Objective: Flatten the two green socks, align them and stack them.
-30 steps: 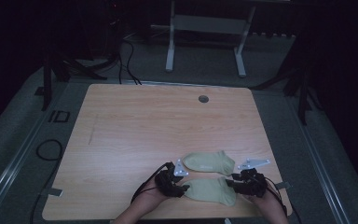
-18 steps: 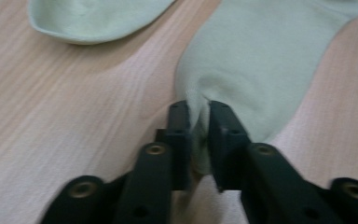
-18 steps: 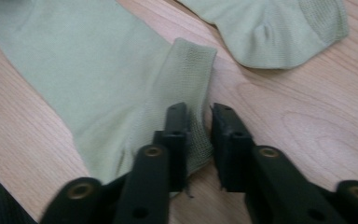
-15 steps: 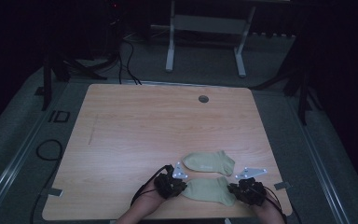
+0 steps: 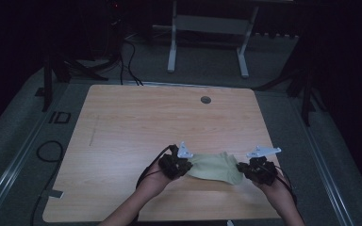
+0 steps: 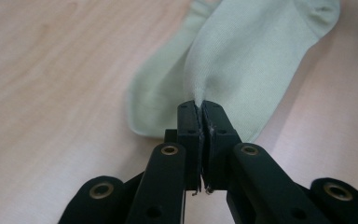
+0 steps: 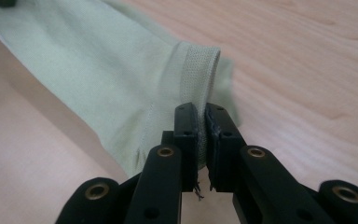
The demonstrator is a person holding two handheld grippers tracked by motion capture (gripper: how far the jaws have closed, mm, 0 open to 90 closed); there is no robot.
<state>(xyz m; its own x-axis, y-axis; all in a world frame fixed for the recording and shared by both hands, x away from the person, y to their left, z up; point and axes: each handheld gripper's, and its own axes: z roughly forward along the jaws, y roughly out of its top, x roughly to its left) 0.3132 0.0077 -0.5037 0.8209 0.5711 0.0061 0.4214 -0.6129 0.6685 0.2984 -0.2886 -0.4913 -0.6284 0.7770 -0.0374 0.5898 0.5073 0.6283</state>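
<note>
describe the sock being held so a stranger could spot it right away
On the light wooden table, look near its front edge between the two hands. The pale green fabric sock stretches between the left gripper and right gripper, lying over a matching sock underneath.

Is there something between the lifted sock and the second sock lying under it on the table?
Nothing visible. The lifted sock, clamped by the left gripper and the right gripper, hangs directly over the second sock.

Counter [image 5: 136, 122] viewed from above the person's side, facing forward and down, at a distance. Each gripper view is taken close along its own black fingers [image 6: 189, 128] [image 7: 186, 126]. The pale green sock [image 5: 214, 165] [image 6: 256, 60] [image 7: 98, 65] is shared by all three views.
</note>
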